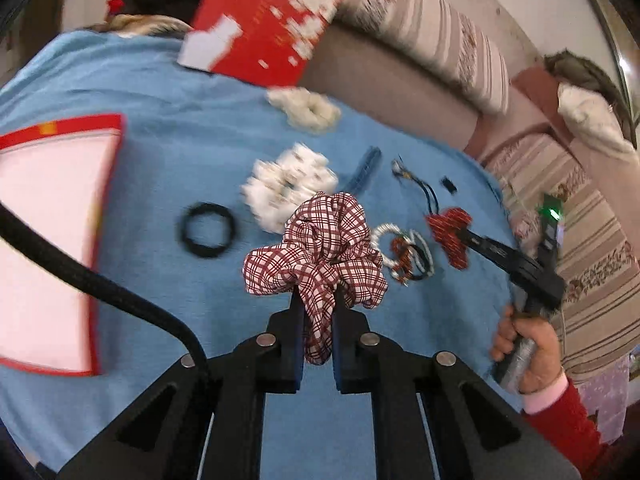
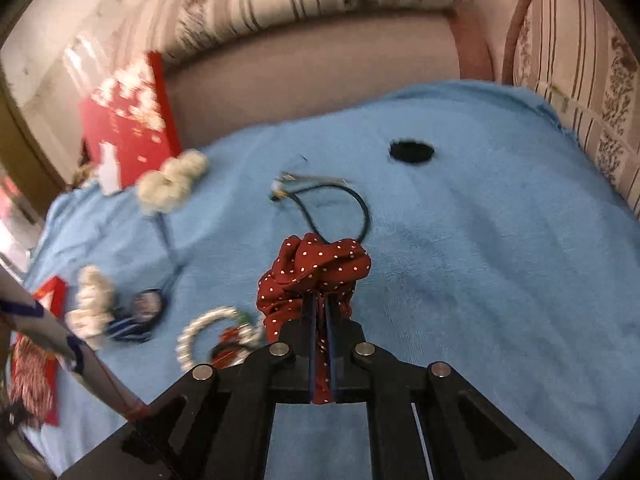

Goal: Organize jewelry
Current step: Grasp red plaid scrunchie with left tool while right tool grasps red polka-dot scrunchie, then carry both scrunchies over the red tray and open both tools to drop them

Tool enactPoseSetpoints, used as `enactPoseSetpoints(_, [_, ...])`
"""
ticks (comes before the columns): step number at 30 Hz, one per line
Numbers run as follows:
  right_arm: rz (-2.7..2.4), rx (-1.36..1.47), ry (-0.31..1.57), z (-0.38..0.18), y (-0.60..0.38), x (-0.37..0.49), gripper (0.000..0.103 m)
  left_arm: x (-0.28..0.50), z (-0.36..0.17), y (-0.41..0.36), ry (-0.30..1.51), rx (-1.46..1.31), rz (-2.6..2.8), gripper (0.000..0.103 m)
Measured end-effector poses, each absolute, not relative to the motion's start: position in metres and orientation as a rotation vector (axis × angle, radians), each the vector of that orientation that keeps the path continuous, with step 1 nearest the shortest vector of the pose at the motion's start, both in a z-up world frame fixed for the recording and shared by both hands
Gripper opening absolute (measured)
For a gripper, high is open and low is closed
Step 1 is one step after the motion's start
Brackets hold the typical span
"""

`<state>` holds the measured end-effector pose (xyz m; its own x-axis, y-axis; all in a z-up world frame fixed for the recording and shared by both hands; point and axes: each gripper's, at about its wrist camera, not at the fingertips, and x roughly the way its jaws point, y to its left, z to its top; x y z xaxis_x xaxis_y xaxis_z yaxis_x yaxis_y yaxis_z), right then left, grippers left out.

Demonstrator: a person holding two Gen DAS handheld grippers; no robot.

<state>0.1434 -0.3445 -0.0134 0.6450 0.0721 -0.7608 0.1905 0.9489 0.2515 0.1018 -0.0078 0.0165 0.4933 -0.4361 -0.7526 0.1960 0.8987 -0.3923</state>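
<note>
Both claws are clamped tight, left gripper (image 1: 316,300) on the plaid scrunchie (image 1: 320,244), right gripper (image 2: 320,312) on the dotted scrunchie (image 2: 316,276), both right of the box (image 1: 60,136), so carry them over gently

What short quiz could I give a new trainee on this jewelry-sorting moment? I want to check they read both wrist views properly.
1. True or false: the left hand-held gripper is shut on the checked scrunchie.
2. What does the right hand-held gripper hold? A) pearl bracelet B) red dotted scrunchie C) black hair tie
3. Fill in: everything lies on a ____ blanket.

Key
1. True; the fabric is pinched between its fingers.
2. B; the red dotted scrunchie is clamped, while the pearl bracelet and black hair tie lie on the blanket.
3. Blue.
</note>
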Motion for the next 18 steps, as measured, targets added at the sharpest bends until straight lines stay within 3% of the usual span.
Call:
enactPoseSetpoints(8, [0.117, 0.299, 0.814, 0.05, -0.278, 0.113, 0.005, 0.087, 0.045, 0.098, 0.887, -0.253, -0.157, 0.01])
enactPoseSetpoints(18, [0.442, 0.192, 0.871, 0.063, -0.076, 0.155, 0.005, 0.154, 0.039, 0.228, 0.9, -0.22, 0.094, 0.01])
